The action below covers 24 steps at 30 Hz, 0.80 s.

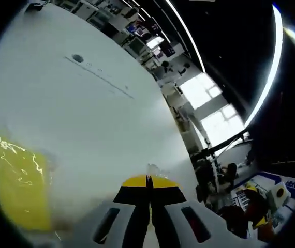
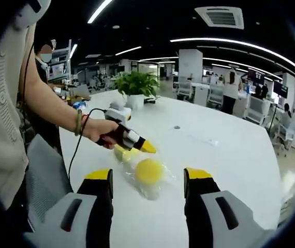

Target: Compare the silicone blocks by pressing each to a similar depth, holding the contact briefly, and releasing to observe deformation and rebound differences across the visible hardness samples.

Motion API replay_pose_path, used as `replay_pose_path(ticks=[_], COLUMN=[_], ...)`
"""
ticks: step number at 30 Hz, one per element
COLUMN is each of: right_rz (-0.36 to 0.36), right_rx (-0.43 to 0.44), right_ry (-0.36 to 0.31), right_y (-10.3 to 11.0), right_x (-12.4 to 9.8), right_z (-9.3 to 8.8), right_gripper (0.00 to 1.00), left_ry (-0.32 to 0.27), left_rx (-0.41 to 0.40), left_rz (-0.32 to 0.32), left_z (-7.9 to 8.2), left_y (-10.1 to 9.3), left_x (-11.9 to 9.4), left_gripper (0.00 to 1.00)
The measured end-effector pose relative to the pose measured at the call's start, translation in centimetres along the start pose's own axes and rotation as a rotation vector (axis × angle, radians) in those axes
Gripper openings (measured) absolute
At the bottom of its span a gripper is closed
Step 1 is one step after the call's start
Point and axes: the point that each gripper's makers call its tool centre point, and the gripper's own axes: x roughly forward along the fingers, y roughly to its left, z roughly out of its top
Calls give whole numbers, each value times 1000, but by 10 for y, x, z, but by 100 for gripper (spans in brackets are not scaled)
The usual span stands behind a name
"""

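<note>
Sample: round yellow silicone block in clear wrap (image 2: 149, 171) on white table (image 2: 230, 155), 12 o'clock of right gripper (image 2: 148, 178).
Right gripper: jaws wide apart, empty.
Left gripper (image 1: 148, 181): yellow tips closed together, empty, above table.

- The right gripper (image 2: 148, 178) is holding its jaws wide apart, and the gap between them is lying open down to the desk (image 2: 230, 150).
- A round yellow silicone block (image 2: 149, 171) in clear wrap is sitting in that gap, blocking the way straight ahead.
- The left gripper (image 2: 148, 147), with a person's hand (image 2: 102, 130) on it, is reaching in just beyond the block, tips closed, crowding the approach from that side.
- A potted plant (image 2: 136, 85) is standing near the far edge of the desk.
- In the left gripper view a yellow wrapped block (image 1: 18, 186) is lying beside the closed left gripper (image 1: 148, 182), while the white surface ahead is running bare toward a small round grommet (image 1: 77, 58).
</note>
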Motion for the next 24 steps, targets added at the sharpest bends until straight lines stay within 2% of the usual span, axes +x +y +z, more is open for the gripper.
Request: replay_pose_path(ticks=[7, 13, 15, 17, 19, 24], right_rz=[-3, -4, -3, -1, 0, -5], right_rx=[10, 26, 29, 37, 43, 57], right_ry=[11, 13, 11, 18, 13, 16], right_y=[0, -2, -3, -2, -2, -4], right_x=[1, 3, 4, 5, 6, 6], right_z=[-6, -9, -10, -13, -13, -16], right_gripper=[49, 48, 48, 48, 47, 47], left_ry=[12, 33, 55, 65, 84, 93], left_rx=[-4, 5, 38, 28, 43, 44], left_rz=[61, 70, 110, 112, 145, 158], left_z=[-2, -1, -2, -2, -4, -4], left_y=[20, 26, 35, 37, 44, 48], left_x=[10, 20, 22, 26, 27, 31], left_gripper=[0, 0, 0, 0, 0, 0])
